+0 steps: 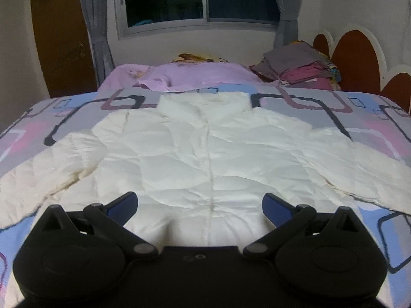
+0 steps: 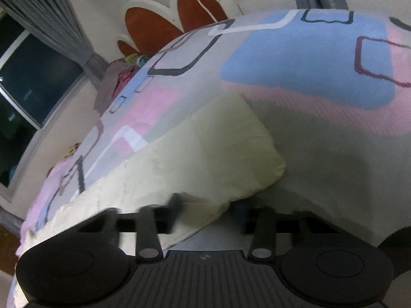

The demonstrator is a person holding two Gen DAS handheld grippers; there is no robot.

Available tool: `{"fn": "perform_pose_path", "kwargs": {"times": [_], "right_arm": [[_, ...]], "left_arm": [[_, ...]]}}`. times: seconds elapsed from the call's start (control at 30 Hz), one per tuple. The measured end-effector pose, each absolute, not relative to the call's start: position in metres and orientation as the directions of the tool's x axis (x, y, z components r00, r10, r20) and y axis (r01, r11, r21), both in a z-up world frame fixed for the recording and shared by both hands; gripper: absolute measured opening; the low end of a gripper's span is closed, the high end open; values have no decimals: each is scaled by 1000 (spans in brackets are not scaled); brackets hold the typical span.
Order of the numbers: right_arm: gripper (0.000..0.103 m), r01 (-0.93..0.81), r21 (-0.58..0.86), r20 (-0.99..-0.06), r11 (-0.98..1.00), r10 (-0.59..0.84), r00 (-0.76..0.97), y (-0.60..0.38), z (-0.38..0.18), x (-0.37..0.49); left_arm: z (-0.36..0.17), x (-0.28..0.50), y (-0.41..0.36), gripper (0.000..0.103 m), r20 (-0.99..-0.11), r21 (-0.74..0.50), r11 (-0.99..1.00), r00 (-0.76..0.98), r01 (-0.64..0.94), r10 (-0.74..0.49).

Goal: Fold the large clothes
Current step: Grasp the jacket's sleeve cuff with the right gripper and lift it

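A white quilted jacket (image 1: 205,154) lies flat on the bed, front up, collar toward the window, both sleeves spread out. My left gripper (image 1: 200,205) is open and empty, above the jacket's lower hem at its middle seam. In the right wrist view, one white sleeve (image 2: 205,159) lies on the bedspread with its cuff end toward the right. My right gripper (image 2: 208,208) is at the sleeve's near edge, with the jaws apart on either side of the fabric edge. The view is blurred by motion.
The patterned bedspread (image 1: 372,118) covers the bed. A lilac garment (image 1: 185,77) and a stack of folded clothes (image 1: 300,66) lie at the far end. A headboard (image 1: 357,56) stands at right, with a window and curtains behind.
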State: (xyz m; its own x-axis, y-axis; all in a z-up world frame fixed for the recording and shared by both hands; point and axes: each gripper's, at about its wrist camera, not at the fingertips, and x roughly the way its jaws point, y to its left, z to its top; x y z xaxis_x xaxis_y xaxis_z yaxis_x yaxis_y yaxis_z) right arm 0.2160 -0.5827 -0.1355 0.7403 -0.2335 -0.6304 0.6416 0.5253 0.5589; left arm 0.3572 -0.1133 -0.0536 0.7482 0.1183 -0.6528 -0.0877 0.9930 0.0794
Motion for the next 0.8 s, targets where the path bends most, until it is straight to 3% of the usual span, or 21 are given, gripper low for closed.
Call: {"fn": "perform_pose_path", "kwargs": {"times": [0.17,0.33,0.5,0.8], "right_arm": [[10,637,468,-630,612,-274,726,-573,-121,233],[9,505,369,-516,780,-279,810,-528,-74,266],[9,304,280,-423,911,-167,891,-448,-31,306],[9,-34,188,-428,982,113,897,-271,-16,380]], "left_arm": [[-59,360,-87,103,-685,102,985,708,-143,173],[-55,360,-58,103,-680,61,984,715,-168,164],[-50,364,-34,103,-670,28,986,729,-163,140],[-45,357,34,103,-660,-14,982,740,-189,133]]}}
